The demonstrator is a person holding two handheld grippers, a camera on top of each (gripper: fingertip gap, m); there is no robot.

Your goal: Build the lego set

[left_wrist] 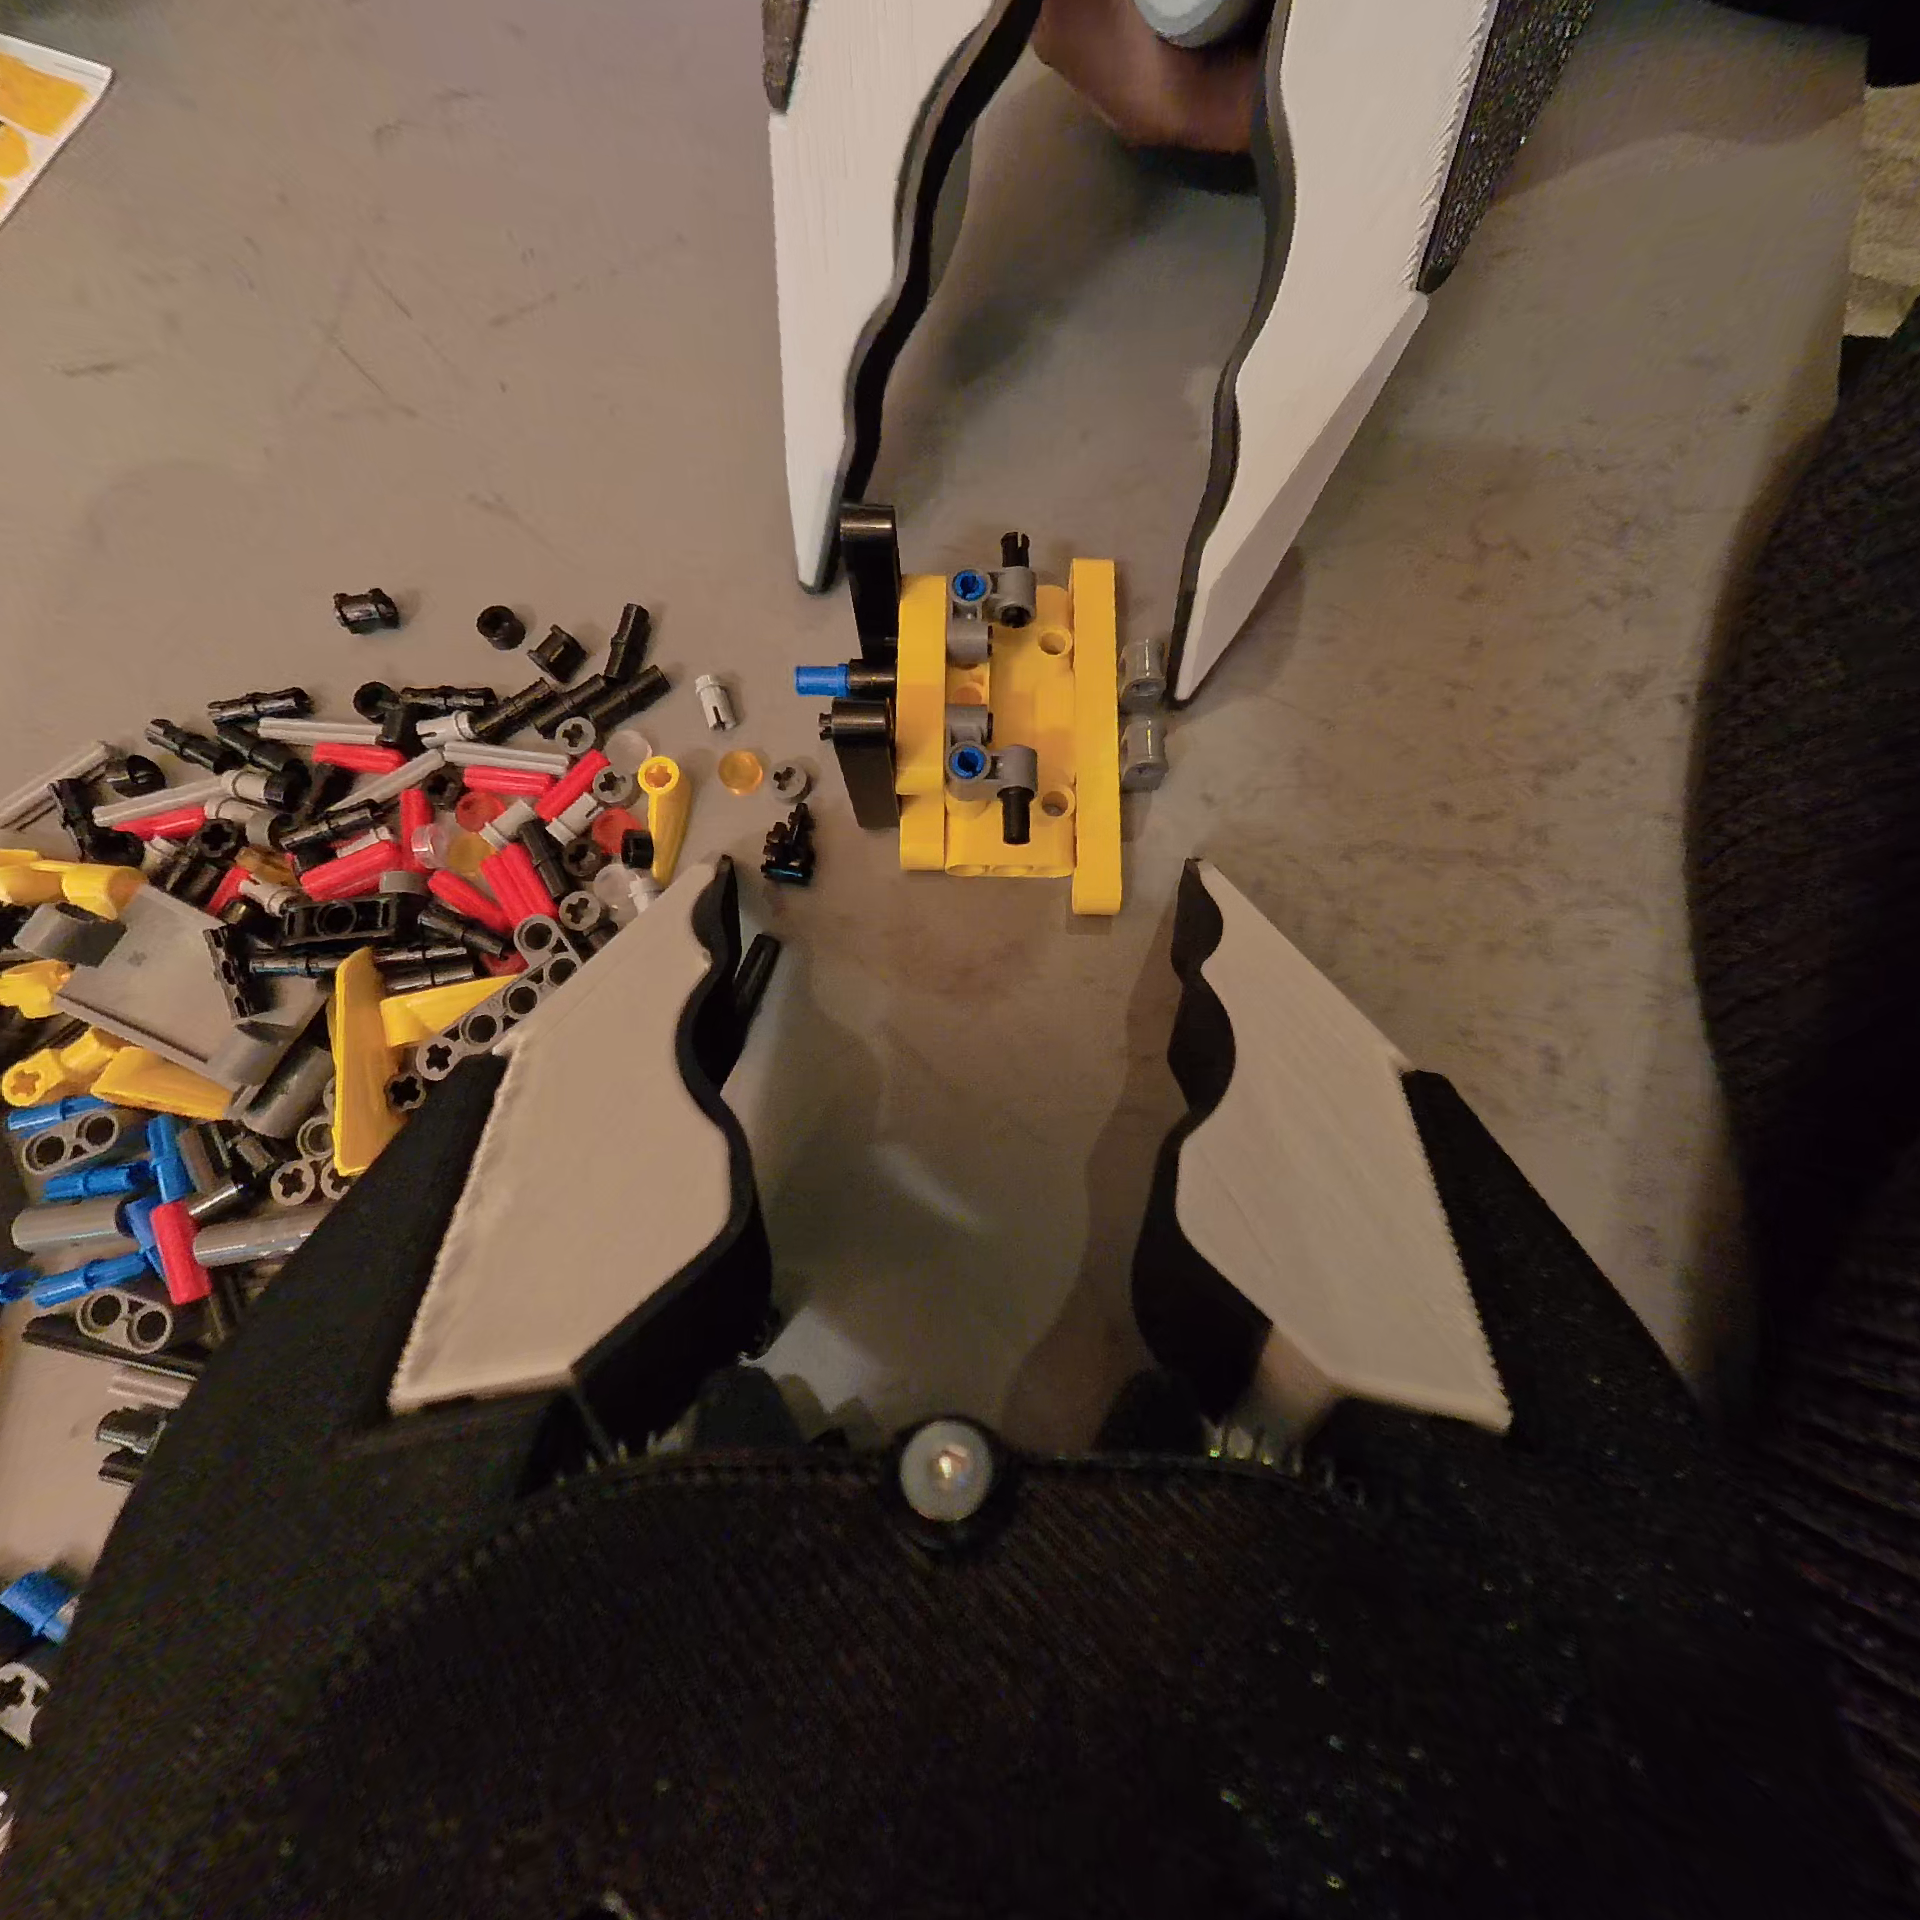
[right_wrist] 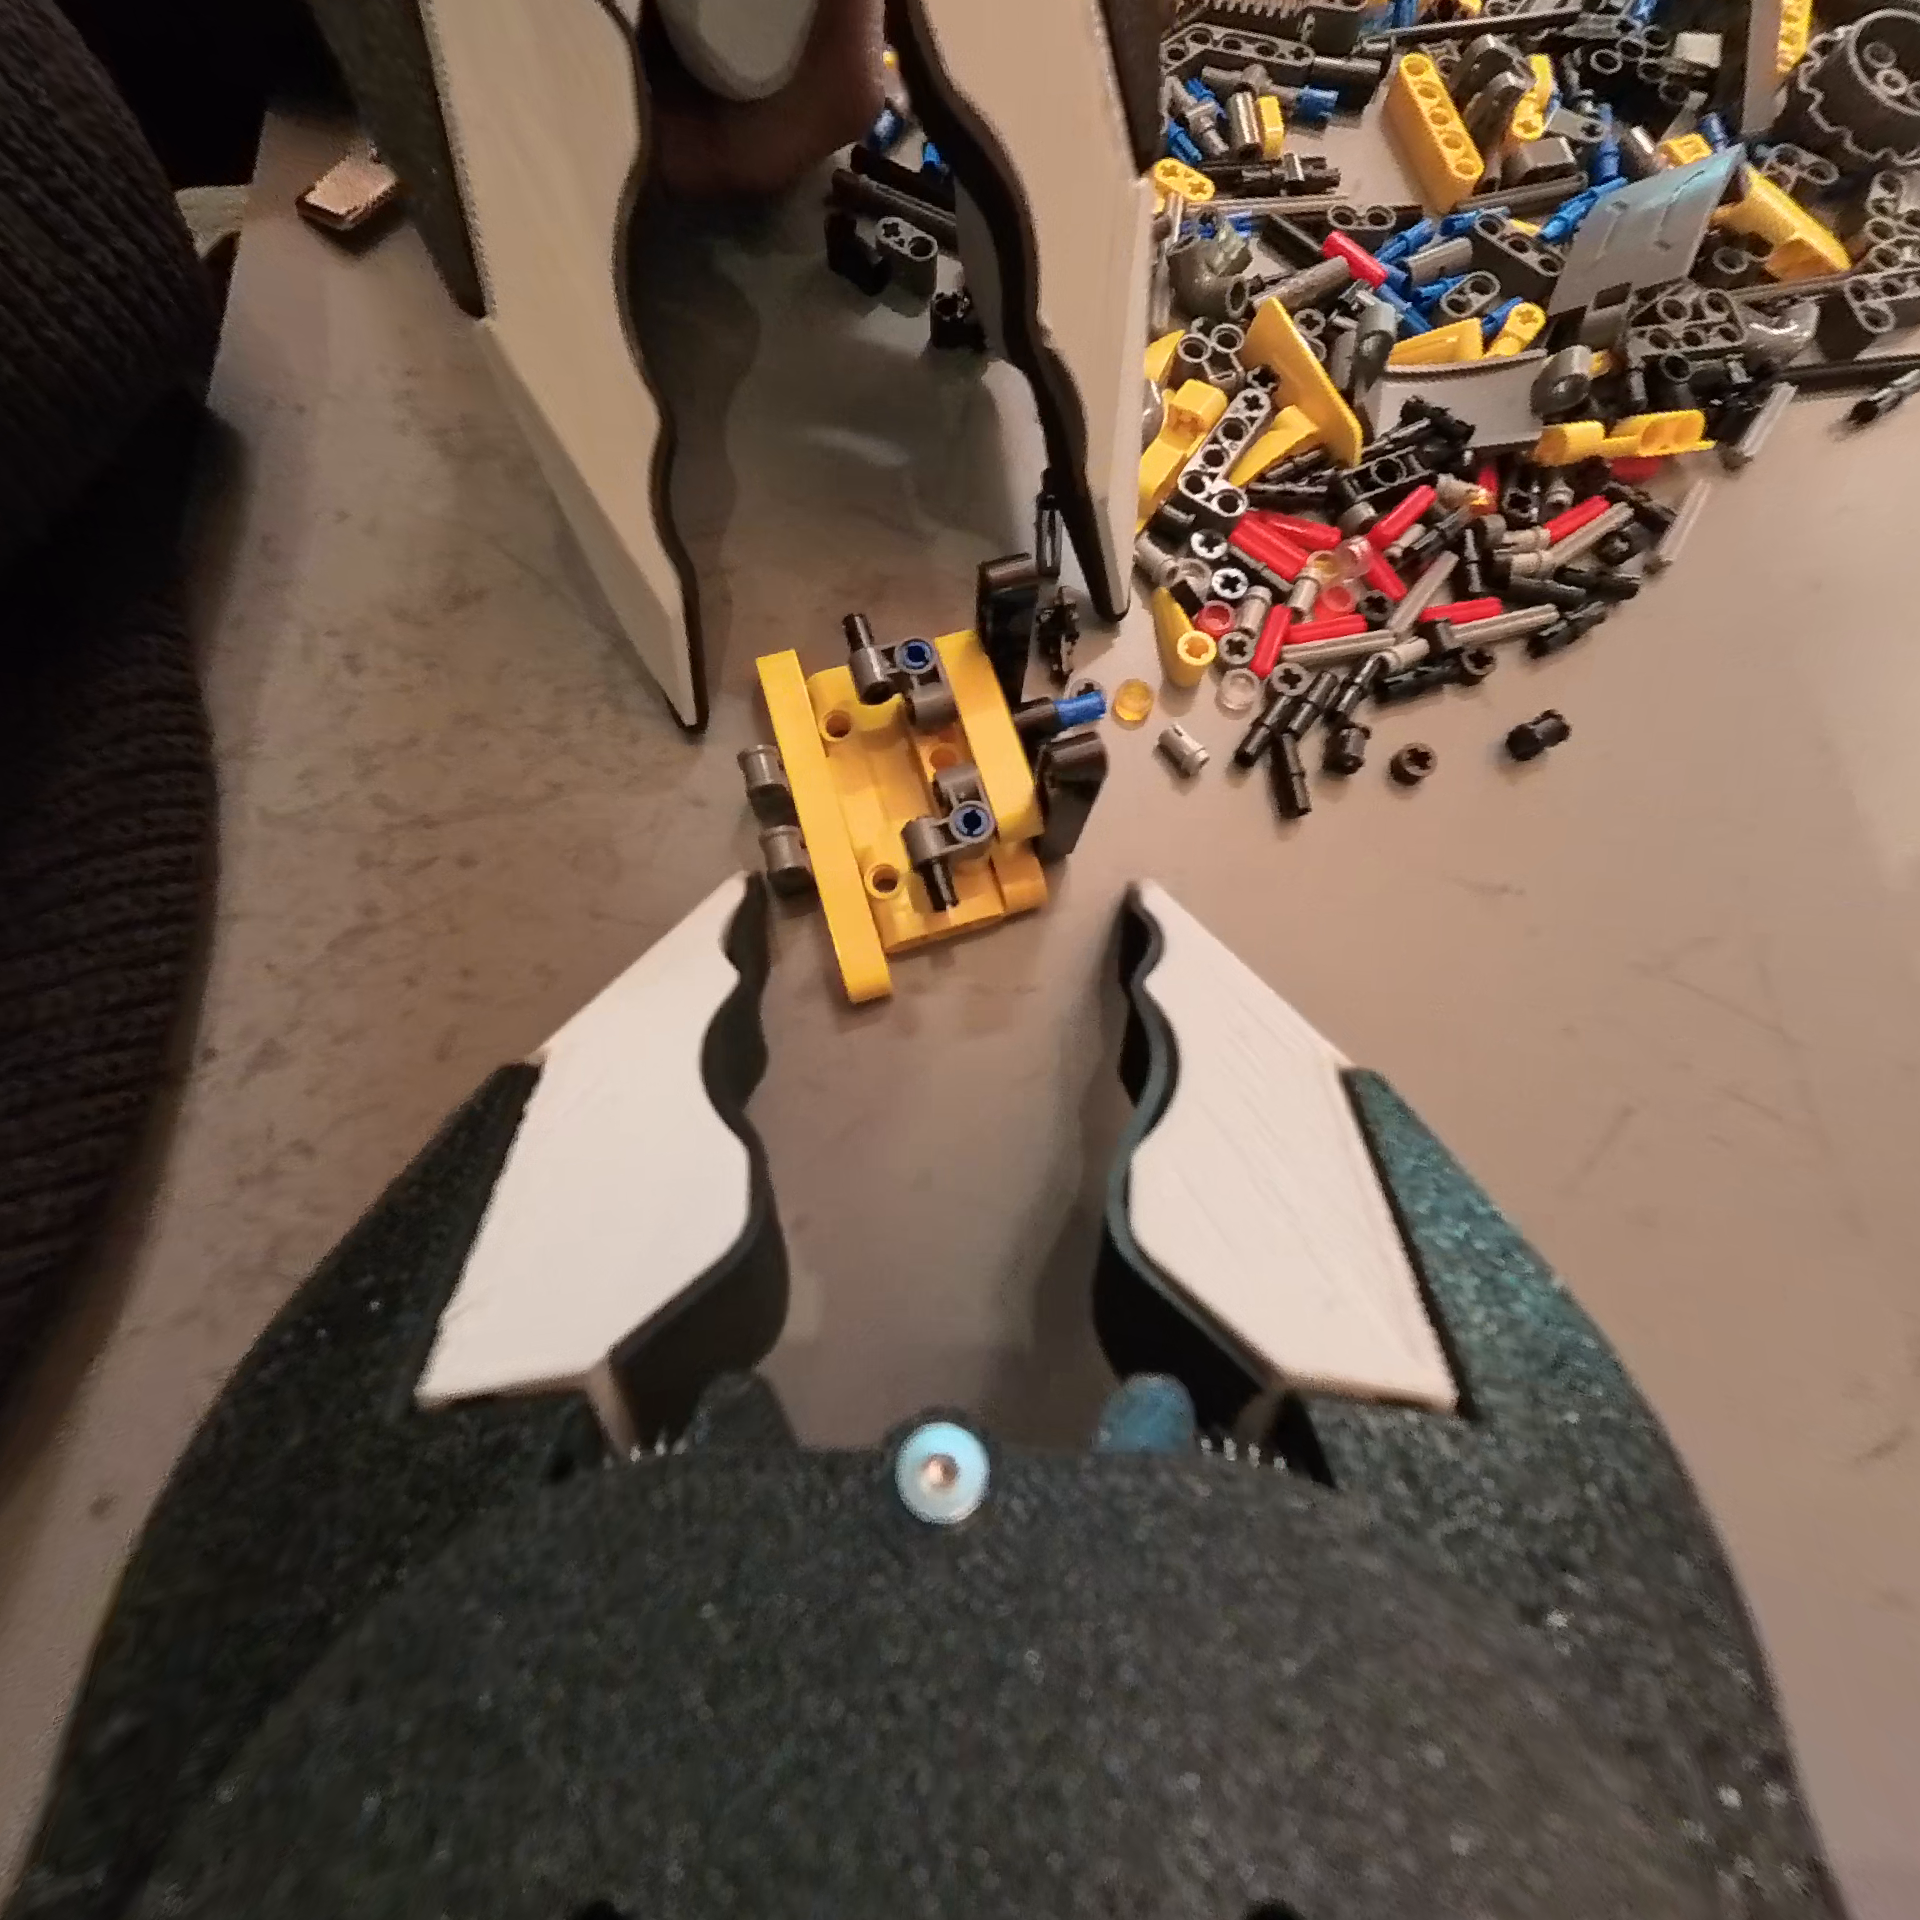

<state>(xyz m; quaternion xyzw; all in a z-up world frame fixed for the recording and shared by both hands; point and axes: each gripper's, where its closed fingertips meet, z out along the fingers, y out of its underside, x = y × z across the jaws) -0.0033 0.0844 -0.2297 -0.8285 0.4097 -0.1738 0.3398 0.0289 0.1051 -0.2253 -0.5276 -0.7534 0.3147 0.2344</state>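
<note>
In the left wrist view, the left claw (left_wrist: 956, 868) stood open above the grey worktop (left_wrist: 416, 364), its two pale fingers spread wide with nothing between them. A small black pin (left_wrist: 755, 971) lay just beside the inner edge of its left finger. Just ahead of the fingertips lay a yellow brick assembly (left_wrist: 1003, 732), flat on the worktop, with a black beam (left_wrist: 871, 665) along its left side, a blue pin (left_wrist: 821, 678) sticking out leftward, and two grey connectors (left_wrist: 1143, 707) on its right side. The right claw (left_wrist: 997, 603) reached in from the far side, also spread open; one fingertip sat against the black beam, the other touched or nearly touched the grey connectors. To the left was a loose pile of parts (left_wrist: 312, 914) in red, black, yellow, grey and blue, and a sheet with yellow shapes (left_wrist: 36, 114) lay at the far left corner.

In the right wrist view, the right claw (right_wrist: 940, 894) gaped open, empty, with the yellow brick assembly (right_wrist: 899, 821) lying slightly askew just past its tips and the grey connectors (right_wrist: 774, 821) nearest its left fingertip. The left claw (right_wrist: 904, 665) came from the opposite side, open, its tips on either side of the assembly's far end. The pile of parts (right_wrist: 1455, 416) spread over the worktop (right_wrist: 1455, 1039) to the right. A dark knitted sleeve (right_wrist: 94, 623) filled the left edge.
</note>
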